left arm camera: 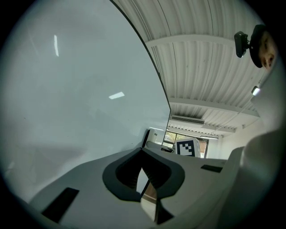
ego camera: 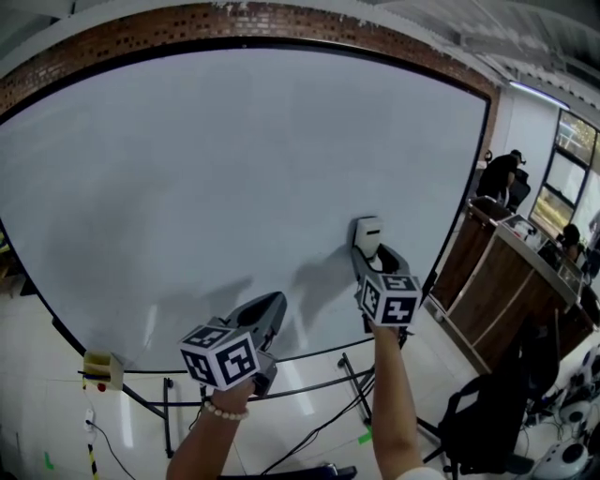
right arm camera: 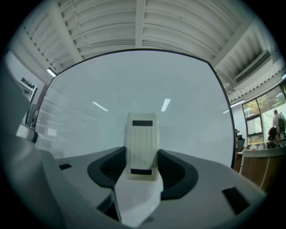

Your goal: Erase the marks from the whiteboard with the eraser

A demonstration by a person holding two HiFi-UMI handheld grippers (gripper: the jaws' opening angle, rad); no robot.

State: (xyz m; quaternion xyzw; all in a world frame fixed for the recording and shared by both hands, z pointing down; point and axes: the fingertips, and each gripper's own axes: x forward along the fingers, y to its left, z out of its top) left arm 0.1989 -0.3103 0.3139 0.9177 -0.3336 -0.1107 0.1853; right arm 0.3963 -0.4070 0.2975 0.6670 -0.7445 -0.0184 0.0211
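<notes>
The eraser [ego camera: 369, 234] sits between the jaws of the right gripper [ego camera: 371, 255], which pinch it by its lower half so that its upper half stands out past the fingertips. The right gripper view shows the jaws closed on its two long sides. The left gripper [ego camera: 267, 314] is lower and to the left, well apart from the eraser, with its jaws pressed together and nothing between them. The eraser [right arm camera: 142, 147] is a pale, cream block whose long axis runs in line with the right gripper [right arm camera: 142, 167] and points up the board. Its ribbed back, with a dark rectangle near each end, faces the camera. It is held at the lower right part of the whiteboard [ego camera: 234, 169], right at the board's face, though whether it presses on the board cannot be told. The whiteboard is a large pale panel with a dark edge, standing on thin metal stand legs [ego camera: 347, 375] over a glossy light floor [ego camera: 37, 375]. The shadows of both grippers fall on its lower area. A strip of brick wall [ego camera: 187, 23] shows above it. To the right stands a wooden counter [ego camera: 497, 272] with a person [ego camera: 502, 173] behind it, and a dark office chair [ego camera: 487, 422] stands nearer. A small yellowish box [ego camera: 101, 367] hangs near the board's lower left edge. A ribbed white ceiling [right arm camera: 134, 22] spans overhead.
</notes>
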